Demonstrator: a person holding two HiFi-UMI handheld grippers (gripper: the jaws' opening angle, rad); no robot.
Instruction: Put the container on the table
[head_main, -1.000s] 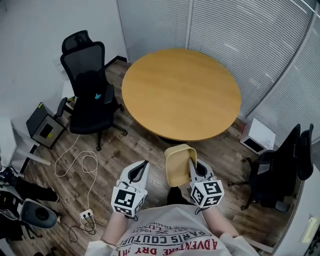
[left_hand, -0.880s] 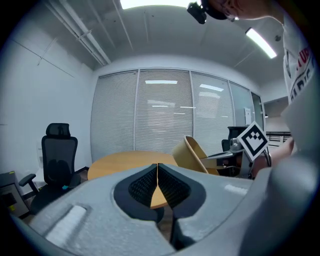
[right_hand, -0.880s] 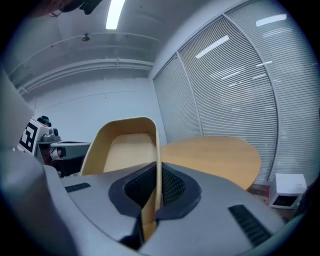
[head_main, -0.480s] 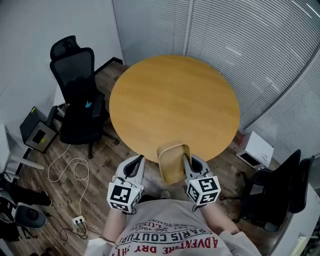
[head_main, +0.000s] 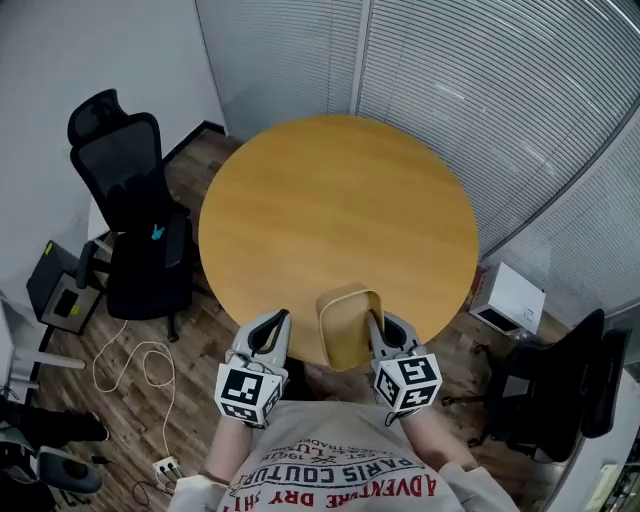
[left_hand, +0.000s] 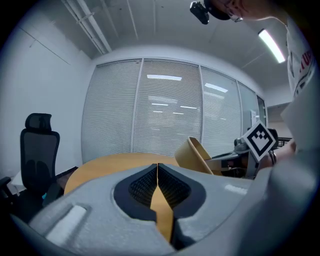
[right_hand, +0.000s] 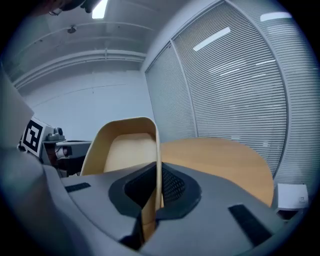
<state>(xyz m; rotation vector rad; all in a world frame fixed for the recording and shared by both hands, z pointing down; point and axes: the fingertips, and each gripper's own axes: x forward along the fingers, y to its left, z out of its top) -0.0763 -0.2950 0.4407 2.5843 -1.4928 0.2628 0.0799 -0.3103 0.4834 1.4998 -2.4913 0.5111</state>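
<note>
A tan, rounded-square container (head_main: 349, 325) hangs tilted on its side over the near edge of the round wooden table (head_main: 330, 205). My right gripper (head_main: 378, 330) is shut on its right wall; in the right gripper view that wall (right_hand: 157, 165) runs up between the jaws, with the container's hollow (right_hand: 122, 150) to the left. My left gripper (head_main: 276, 328) is shut and holds nothing, left of the container and at the table's edge. In the left gripper view the container (left_hand: 195, 155) shows to the right, past the closed jaws.
A black office chair (head_main: 130, 215) stands left of the table, another (head_main: 560, 385) at the right. Window blinds (head_main: 500, 100) run behind the table. A white box (head_main: 508, 297) and cables (head_main: 140, 360) lie on the wooden floor.
I have come closer to the table: both grippers and the container have moved from over the floor to the table's near edge. The right gripper's hold is unchanged.
</note>
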